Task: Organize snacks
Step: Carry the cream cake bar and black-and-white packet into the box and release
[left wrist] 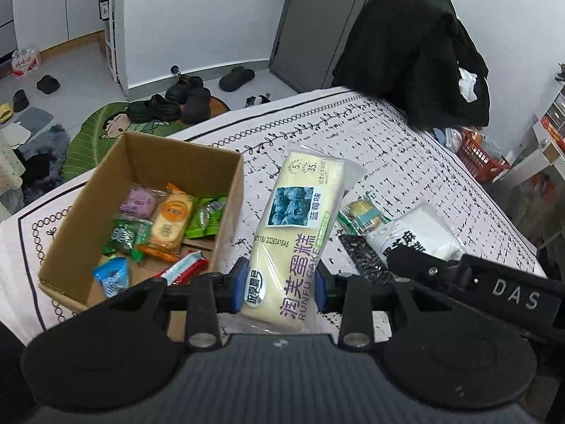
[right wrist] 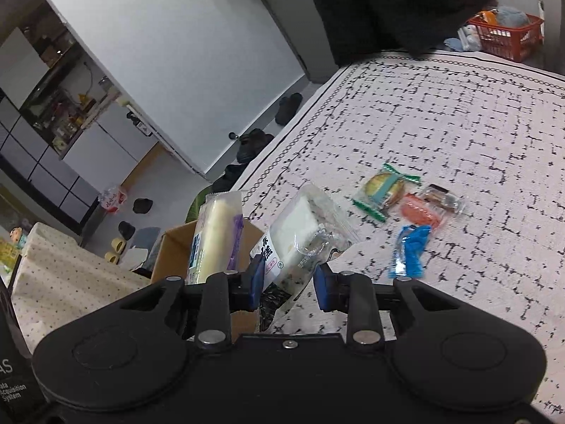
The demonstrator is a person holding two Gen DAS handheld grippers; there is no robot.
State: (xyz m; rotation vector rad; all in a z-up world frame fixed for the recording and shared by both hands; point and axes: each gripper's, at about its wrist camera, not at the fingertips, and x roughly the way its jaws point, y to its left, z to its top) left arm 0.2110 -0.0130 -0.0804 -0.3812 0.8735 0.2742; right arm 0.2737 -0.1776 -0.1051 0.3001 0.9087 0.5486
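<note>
Clamping the near end of a long cream cake pack, the left gripper has its fingers closed on the wrapper from both sides; the pack juts forward and upward, clear of the worktop. The right gripper is likewise closed on a second item, a clear bag holding a white cake, gripped at its lower end and also lifted.

Handling, as a judgement: both packs look light and soft. The film is slick and the contents will squash, so hold should stay at the sealed end or across the narrow width, with modest pressure. The long pack is likely to droop or swing from an end grip.

The cardboard box stands just left of the left-hand pack, open-topped and already holding several small wrapped snacks. Lowering each pack flat into free space inside appears to be the step in hand.

Farther out on the patterned cloth lie loose items: a green-edged biscuit packet, an orange packet and a blue packet, well apart from the box.
</note>
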